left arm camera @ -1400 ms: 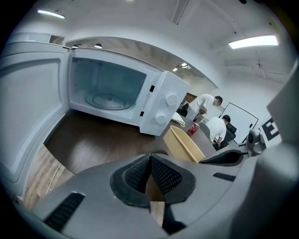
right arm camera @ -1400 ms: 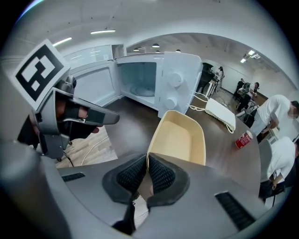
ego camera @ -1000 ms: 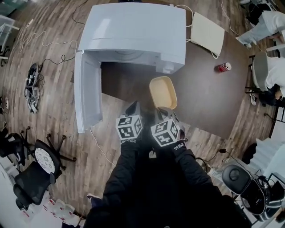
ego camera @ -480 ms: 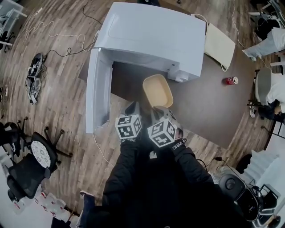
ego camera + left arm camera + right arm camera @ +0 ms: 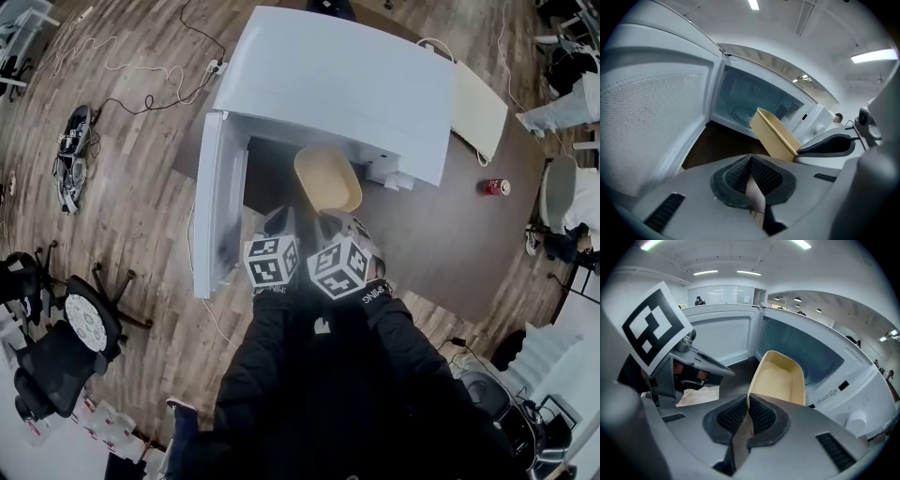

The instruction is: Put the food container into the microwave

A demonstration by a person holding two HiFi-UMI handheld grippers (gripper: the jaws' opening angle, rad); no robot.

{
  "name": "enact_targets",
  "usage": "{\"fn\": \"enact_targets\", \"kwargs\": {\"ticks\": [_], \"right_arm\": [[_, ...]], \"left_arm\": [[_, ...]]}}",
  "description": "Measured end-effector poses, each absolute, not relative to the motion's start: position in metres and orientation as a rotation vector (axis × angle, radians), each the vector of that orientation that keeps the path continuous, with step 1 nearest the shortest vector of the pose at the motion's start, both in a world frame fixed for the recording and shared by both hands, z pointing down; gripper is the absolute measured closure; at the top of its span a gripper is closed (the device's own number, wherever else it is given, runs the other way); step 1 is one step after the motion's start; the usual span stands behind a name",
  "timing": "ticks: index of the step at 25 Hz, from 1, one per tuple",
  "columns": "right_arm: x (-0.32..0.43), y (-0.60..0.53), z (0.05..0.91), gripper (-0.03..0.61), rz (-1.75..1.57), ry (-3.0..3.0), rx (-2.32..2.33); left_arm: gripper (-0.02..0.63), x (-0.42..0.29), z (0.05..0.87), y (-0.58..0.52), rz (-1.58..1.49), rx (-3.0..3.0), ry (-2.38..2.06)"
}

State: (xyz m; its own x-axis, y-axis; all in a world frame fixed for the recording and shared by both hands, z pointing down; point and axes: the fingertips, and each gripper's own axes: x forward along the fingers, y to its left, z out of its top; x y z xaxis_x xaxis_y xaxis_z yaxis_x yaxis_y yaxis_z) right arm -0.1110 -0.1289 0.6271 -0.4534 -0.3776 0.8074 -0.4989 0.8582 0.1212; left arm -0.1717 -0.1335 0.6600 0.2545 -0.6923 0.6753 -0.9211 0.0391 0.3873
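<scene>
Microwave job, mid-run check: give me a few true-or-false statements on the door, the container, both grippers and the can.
1. The microwave has its door open. True.
2. The right gripper is shut on the rim of the food container. True.
3. The food container rests on the turntable inside. False: the right gripper holds it up, tilted, at the mouth of the cavity.
4. The left gripper grips the container too. False: its jaws are together on nothing, beside the right gripper.
5. The red can stands on top of the microwave. False: it is on the table, to the microwave's right.
</scene>
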Motion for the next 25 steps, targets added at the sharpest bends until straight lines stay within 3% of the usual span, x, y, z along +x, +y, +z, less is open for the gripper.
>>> {"fn": "enact_targets", "kwargs": {"ticks": [25], "right_arm": [[-0.146,-0.258,0.652,0.543,0.055,-2.055,0.67]], "left_arm": [[0.581,-0.2,0.68,-0.207,0.343,1.681,-1.497]]}}
